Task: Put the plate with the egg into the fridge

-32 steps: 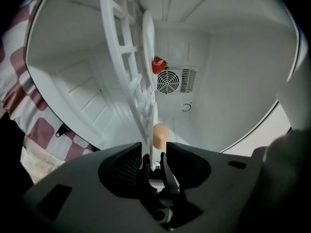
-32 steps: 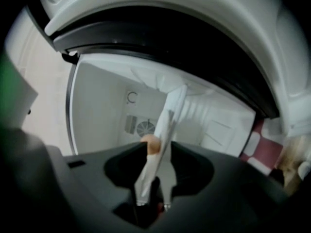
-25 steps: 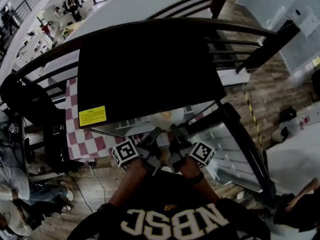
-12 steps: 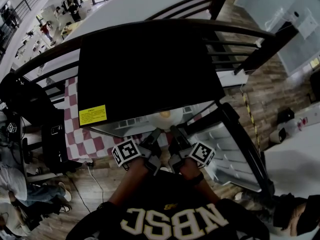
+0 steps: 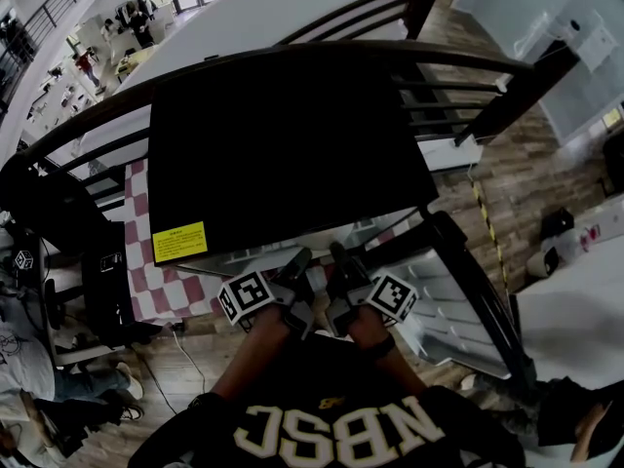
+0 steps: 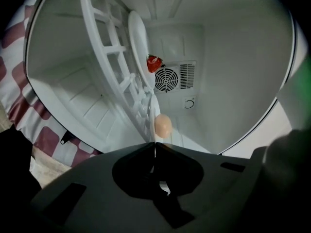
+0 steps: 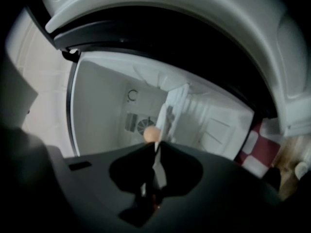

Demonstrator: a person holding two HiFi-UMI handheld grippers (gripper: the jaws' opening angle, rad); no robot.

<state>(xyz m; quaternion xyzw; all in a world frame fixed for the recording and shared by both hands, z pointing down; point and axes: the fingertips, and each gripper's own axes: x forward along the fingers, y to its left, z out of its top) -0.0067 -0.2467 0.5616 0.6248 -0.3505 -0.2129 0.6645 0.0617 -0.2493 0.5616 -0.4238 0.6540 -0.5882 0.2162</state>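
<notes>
The white plate shows edge-on in both gripper views, with the tan egg on it. It hangs inside the white fridge cavity. My left gripper is closing, and its pads press on the plate's near rim. My right gripper is also closing on the plate, just behind the egg. In the head view both grippers reach under the black fridge top, which hides plate and egg.
The fridge door stands open at the right. Inside are a white wire shelf, a rear fan grille and a small red thing. The fridge sits on a red-checked cloth. A dark railing runs behind.
In the head view the plate and egg showed at the fridge's front edge before; they have gone out of sight under the black top. Both grippers sit slightly further forward.
</notes>
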